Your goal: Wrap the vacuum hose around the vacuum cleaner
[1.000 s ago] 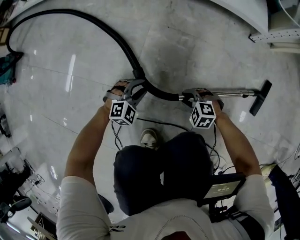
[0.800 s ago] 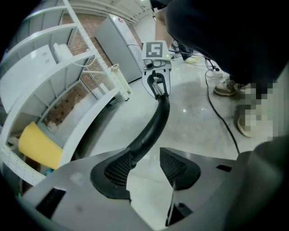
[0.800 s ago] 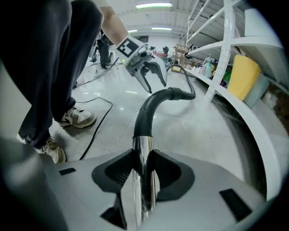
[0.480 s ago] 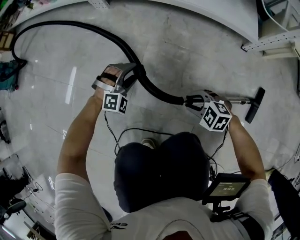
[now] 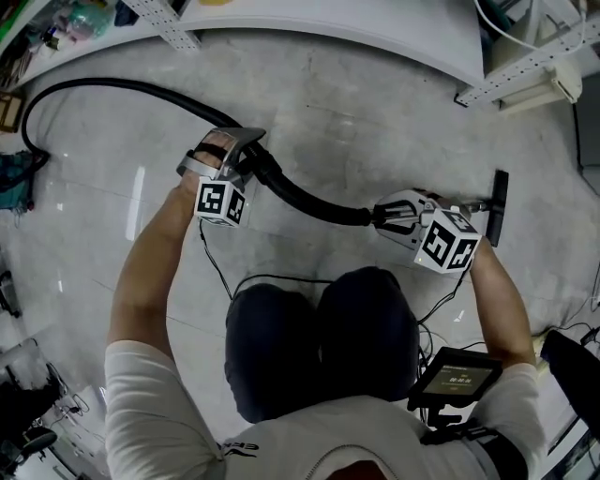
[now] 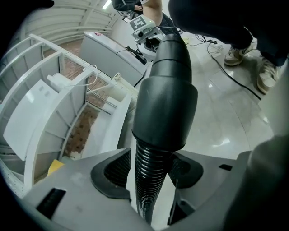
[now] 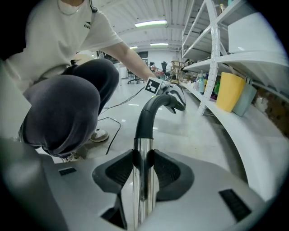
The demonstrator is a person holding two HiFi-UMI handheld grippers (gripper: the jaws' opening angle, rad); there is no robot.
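Note:
The black ribbed vacuum hose (image 5: 122, 86) curves from the left edge of the head view to my left gripper (image 5: 251, 155). Its smooth black cuff (image 6: 165, 103) runs on to the chrome wand (image 7: 143, 180). The ribbed hose (image 6: 151, 180) lies between the left gripper's (image 6: 149, 169) jaws, which have just been opening; a gap shows beside one pad. My right gripper (image 5: 382, 216) has tightened and is shut on the wand just behind the bent handle (image 7: 151, 110). The floor nozzle (image 5: 497, 206) hangs at the wand's far end. The hose's far end reaches a teal object (image 5: 14, 169).
White shelving (image 5: 328, 23) curves along the top of the head view, with a yellow container (image 7: 230, 92) on a shelf. A thin black cable (image 5: 234, 281) trails on the glossy floor by the person's knees. A small screen (image 5: 457, 375) sits at the person's right hip.
Both grippers have risen with the hose and wand. The left gripper slid back along the hose away from the right one and loosened. The nozzle now lies closer to the right gripper.

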